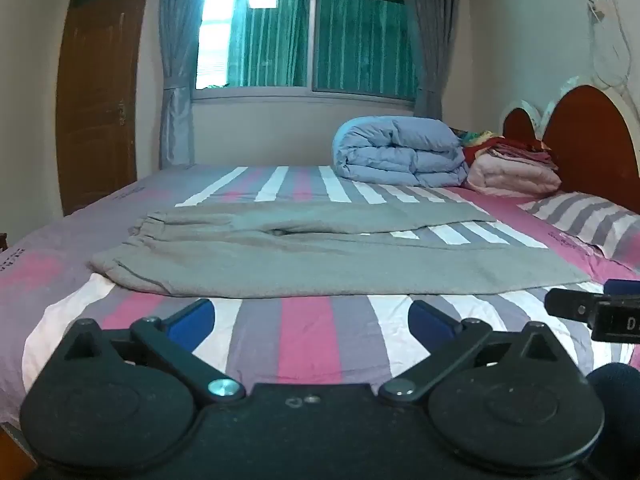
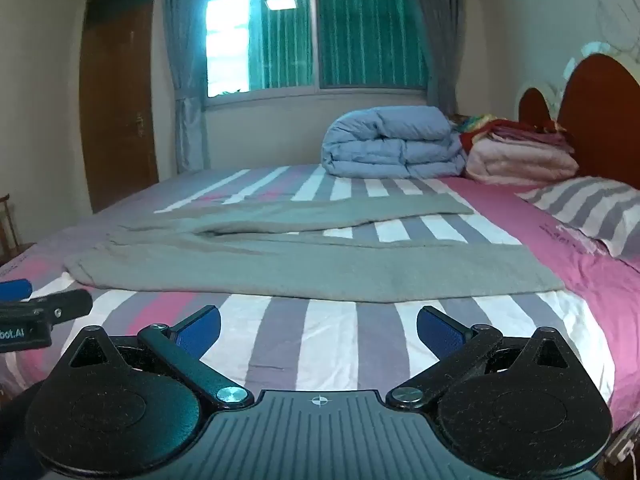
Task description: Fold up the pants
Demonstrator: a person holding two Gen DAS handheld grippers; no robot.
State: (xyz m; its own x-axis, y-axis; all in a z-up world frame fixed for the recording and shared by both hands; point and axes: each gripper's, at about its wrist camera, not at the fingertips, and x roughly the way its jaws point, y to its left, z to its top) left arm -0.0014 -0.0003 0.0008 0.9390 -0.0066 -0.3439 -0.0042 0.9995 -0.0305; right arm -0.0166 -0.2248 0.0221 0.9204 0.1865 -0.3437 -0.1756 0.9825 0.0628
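On the side of the left gripper [image 2: 24, 312], we are reading the letters "bot.AI"; the start of the word is cut off by the picture edge. There is dark writing on the striped sheet [image 1: 308, 336] too, but we cannot read it.

We are holding the left gripper [image 1: 312, 316] and the right gripper [image 2: 318, 326] side by side above the near part of the bed, tilting slightly down. Both are standing wide with nothing between the blue pads [image 2: 200, 330].

The gray pants [image 1: 320, 256] are lying flat across the sheet, just beyond both grippers, waistband to the left, legs spreading to the right.
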